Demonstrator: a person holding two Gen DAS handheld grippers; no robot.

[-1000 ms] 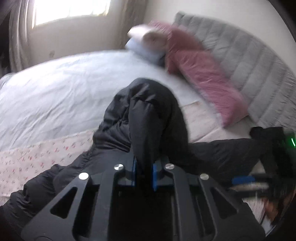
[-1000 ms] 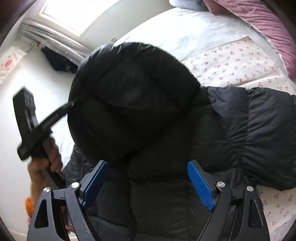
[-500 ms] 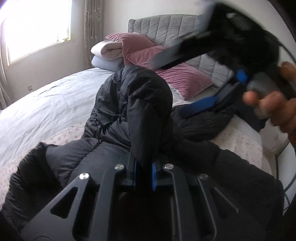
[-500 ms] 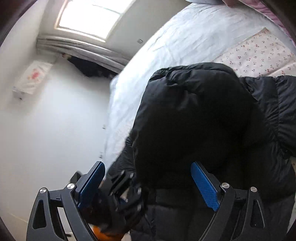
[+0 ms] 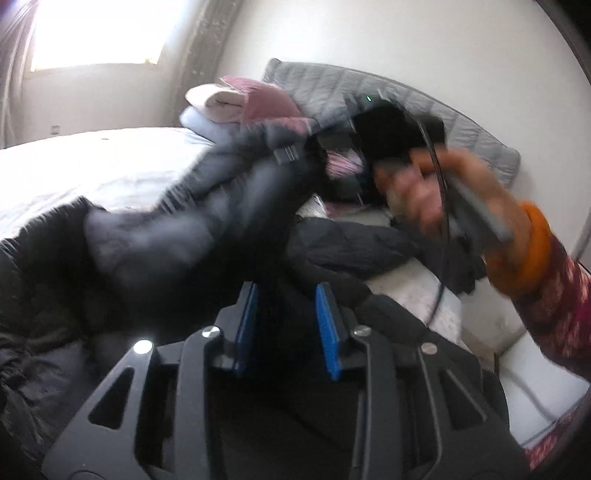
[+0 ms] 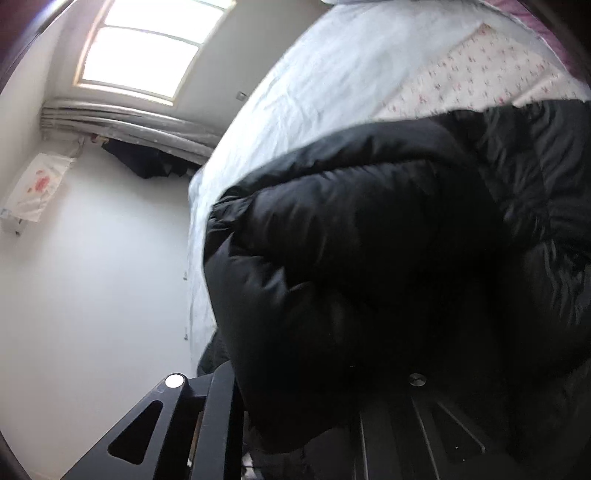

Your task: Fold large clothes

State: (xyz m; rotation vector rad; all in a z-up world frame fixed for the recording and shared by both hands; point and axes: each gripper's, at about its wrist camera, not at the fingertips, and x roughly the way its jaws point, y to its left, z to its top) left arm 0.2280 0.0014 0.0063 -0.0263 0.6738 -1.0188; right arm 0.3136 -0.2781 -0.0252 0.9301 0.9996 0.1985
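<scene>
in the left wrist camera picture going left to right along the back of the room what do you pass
Bright window → curtain → stacked pillows → grey quilted headboard → the person's right hand, blurred, holding the right gripper's handle.

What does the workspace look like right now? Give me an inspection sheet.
Surface: bed, pale sheet, floral cloth under the jacket.
Job's things: black puffer jacket, bunched, one part lifted off the bed.
Clutter: folded blankets and pink pillow by the grey headboard.
Grippers: left gripper jaws apart, nothing clamped; right gripper blurred at the lifted part, jaws hidden by jacket.
Cables: thin black cable hangs by the right hand.
Surroundings: window, curtain, white walls.
</scene>
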